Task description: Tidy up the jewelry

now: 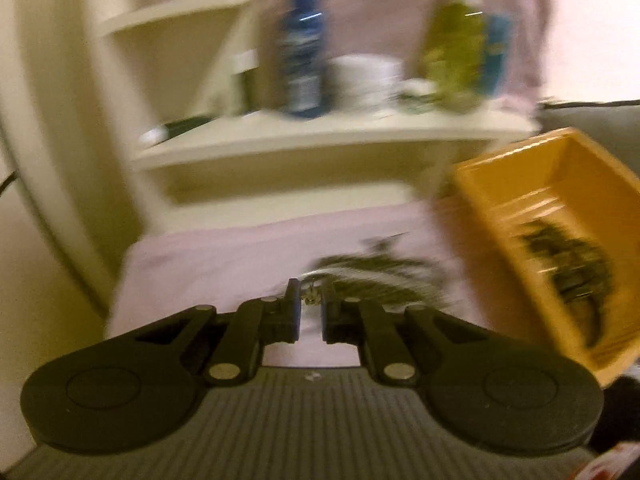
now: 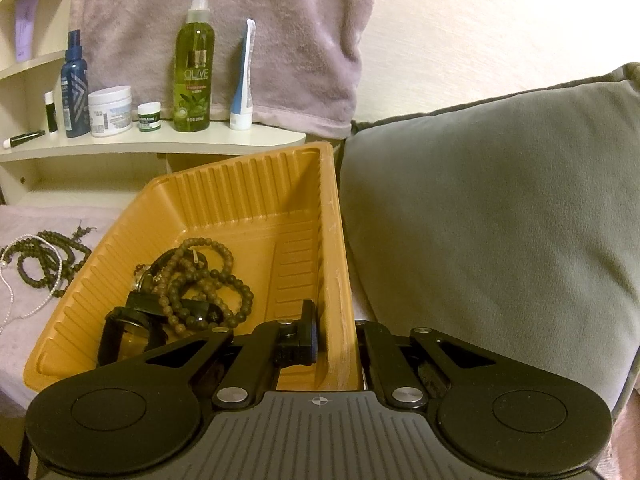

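Observation:
An orange ribbed tray stands tilted on a pink cloth and holds brown bead bracelets and a black watch. My right gripper is shut on the tray's right wall, with one finger inside and the other hidden behind the wall. Dark bead strings and a silvery chain lie on the cloth left of the tray. The left wrist view is blurred. There my left gripper is pinched on a small silvery piece of jewelry, above the dark beads, with the tray to its right.
A cream shelf behind the tray carries an olive spray bottle, a blue bottle, a white jar and a tube. A pink towel hangs behind it. A grey cushion fills the right side.

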`<state>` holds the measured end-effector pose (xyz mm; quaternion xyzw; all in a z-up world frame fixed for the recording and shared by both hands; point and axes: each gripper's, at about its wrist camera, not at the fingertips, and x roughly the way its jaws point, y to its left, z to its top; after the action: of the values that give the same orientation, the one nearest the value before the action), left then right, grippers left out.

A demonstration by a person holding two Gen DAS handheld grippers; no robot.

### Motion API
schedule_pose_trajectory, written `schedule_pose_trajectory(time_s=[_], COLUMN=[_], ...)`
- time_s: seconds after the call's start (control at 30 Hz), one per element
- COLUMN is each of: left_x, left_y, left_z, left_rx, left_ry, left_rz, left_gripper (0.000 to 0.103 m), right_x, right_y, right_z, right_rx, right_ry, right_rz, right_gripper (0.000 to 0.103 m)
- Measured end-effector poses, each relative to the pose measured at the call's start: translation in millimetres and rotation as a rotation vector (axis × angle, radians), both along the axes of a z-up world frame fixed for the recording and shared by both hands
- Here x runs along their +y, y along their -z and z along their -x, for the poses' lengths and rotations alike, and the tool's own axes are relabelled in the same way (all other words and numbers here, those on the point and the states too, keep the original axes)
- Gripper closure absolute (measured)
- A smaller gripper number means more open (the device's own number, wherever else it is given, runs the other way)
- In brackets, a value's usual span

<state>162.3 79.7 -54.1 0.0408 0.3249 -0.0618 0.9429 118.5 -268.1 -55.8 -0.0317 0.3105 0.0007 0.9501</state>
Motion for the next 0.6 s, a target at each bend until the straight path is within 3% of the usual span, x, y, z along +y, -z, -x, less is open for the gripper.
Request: schedule_pose_trajectory(time_s=[0.2, 0.33, 0.6], left_x=[-75.9, -117.1, -150.1], left_y=[-16.9, -16.3, -2.8], left_z=[4.5, 8.7, 16.4], left_rx=[-0.027, -0.017, 0.031], left_ry=[0.185, 0.295, 0.372], left_rz=[0.068, 0.070, 0.066], left_gripper=[0.095, 0.095, 0.095], right_x=[-0.3, -0.8, -1.6], right_y=[-0.9, -1.0, -0.9], right_z=[0.6, 1.4, 2.9], right_rx=[-0.005, -0.009, -0.013], right_ry=[0.000, 0.002, 0.002], right_rz=[-0.008, -0.016, -0.024], right_gripper=[0.099, 0.099, 0.099])
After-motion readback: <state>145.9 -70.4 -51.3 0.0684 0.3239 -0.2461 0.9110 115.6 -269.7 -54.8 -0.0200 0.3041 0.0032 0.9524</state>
